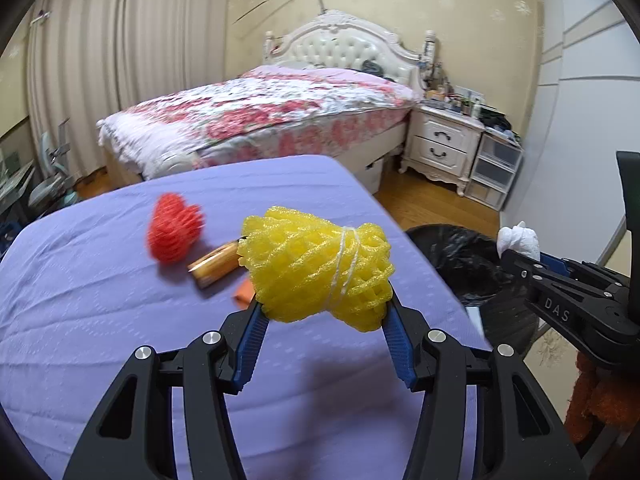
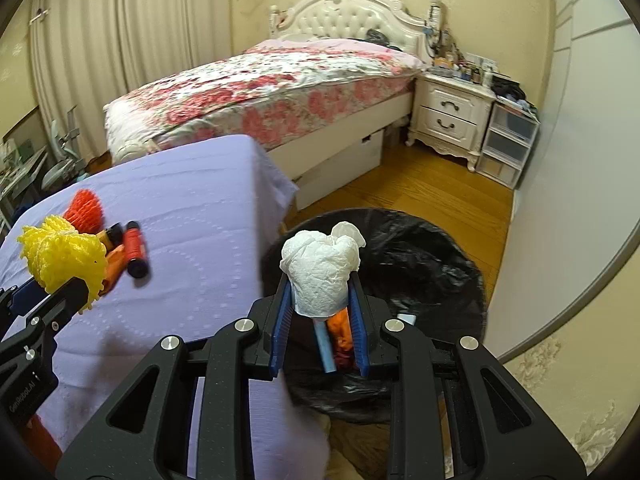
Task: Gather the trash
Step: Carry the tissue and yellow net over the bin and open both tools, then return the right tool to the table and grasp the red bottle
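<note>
Above the black-lined bin (image 2: 420,264), the right claw (image 2: 320,300) clamps a white tissue wad (image 2: 320,272), the left claw (image 1: 324,312) clamps yellow foam netting (image 1: 320,268), while red netting (image 1: 174,228) and wrappers (image 1: 214,266) remain on the desk (image 1: 120,320) beyond.

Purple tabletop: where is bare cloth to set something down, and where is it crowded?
Purple tabletop: bare cloth from the batteries to the edge beside the bin, and along the near side. Crowded at the far left: red foam net, batteries and orange scrap cluster.

Two foam nets – one yellow foam net (image 1: 320,272), one red foam net (image 1: 174,228) – one tissue wad (image 2: 320,272), one black-lined bin (image 2: 420,264) at three o'clock.
</note>
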Action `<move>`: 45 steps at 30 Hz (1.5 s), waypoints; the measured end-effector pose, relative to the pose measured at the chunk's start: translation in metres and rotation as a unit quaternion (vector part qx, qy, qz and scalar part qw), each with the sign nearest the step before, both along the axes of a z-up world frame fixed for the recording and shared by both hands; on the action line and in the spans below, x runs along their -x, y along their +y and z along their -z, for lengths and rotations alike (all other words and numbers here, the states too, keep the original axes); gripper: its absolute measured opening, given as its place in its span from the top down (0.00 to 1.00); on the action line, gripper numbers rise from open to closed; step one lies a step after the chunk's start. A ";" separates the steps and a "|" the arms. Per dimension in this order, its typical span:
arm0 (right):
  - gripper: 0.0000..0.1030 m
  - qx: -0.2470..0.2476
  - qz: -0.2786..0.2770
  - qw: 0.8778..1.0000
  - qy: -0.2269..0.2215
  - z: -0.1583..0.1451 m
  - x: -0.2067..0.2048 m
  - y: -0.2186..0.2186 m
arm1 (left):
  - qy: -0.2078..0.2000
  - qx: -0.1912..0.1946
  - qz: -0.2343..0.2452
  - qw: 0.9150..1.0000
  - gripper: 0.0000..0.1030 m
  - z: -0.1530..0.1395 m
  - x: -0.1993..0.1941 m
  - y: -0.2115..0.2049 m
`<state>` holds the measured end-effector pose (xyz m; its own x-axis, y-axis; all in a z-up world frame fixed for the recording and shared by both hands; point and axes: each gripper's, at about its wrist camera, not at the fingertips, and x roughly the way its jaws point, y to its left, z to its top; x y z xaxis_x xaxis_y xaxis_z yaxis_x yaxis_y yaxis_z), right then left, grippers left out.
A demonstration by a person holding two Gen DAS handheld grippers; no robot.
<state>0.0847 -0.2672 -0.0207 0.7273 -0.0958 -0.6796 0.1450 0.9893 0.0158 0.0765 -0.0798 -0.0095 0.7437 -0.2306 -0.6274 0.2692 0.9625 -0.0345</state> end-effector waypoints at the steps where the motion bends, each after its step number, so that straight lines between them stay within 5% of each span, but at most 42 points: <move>1: 0.75 0.000 0.006 1.000 -0.001 0.000 0.000 -0.006 | 0.001 -0.002 0.008 1.000 0.48 0.001 -0.003 -0.010; 23: 0.73 -0.022 0.061 0.998 0.008 0.021 -0.022 -0.073 | 0.013 -0.048 0.066 0.997 0.42 0.025 -0.048 -0.112; 26: 0.62 -0.018 0.062 0.998 0.009 0.022 -0.022 -0.075 | 0.014 -0.050 0.064 0.997 0.30 0.027 -0.050 -0.113; 32: 0.54 -0.007 0.074 0.997 0.001 0.021 -0.021 -0.077 | 0.012 -0.058 0.057 0.997 0.26 0.029 -0.052 -0.112; 45: 0.51 -0.010 0.066 0.998 -0.005 0.014 -0.012 -0.063 | 0.008 -0.057 0.024 0.998 0.25 0.019 -0.043 -0.077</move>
